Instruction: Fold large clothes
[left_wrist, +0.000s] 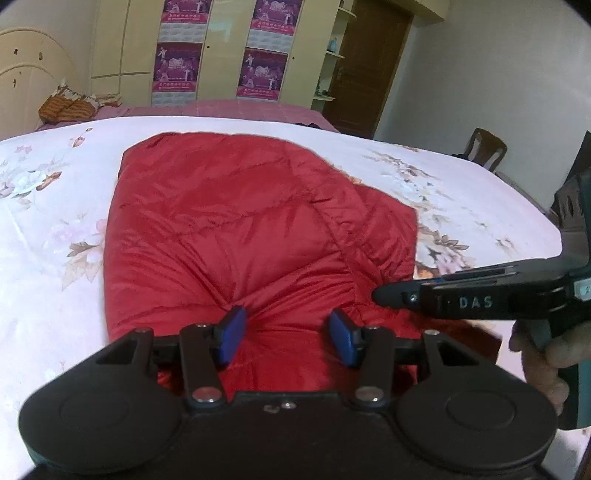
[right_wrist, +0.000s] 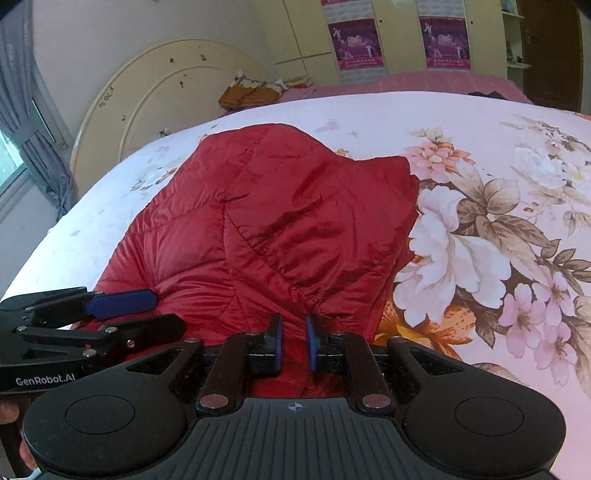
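Note:
A red quilted puffer jacket (left_wrist: 255, 229) lies folded in on itself on the floral bedspread (left_wrist: 51, 206); it also shows in the right wrist view (right_wrist: 280, 221). My left gripper (left_wrist: 286, 321) is open, its blue pads pressed into the jacket's near edge, fabric puckered between them. In the right wrist view it (right_wrist: 147, 310) comes in from the left over the jacket's near left corner. My right gripper (right_wrist: 294, 325) has its jaws nearly closed, pinching a fold of the near edge. It enters the left wrist view (left_wrist: 376, 293) from the right, over the jacket's near right corner.
The bed's cream headboard (right_wrist: 155, 88) stands far left. Folded orange-brown cloth (right_wrist: 251, 92) lies on the pink sheet at the back. A wardrobe with purple posters (left_wrist: 221, 51) and a brown door (left_wrist: 365, 66) are behind. A wooden chair (left_wrist: 484, 147) stands right of the bed.

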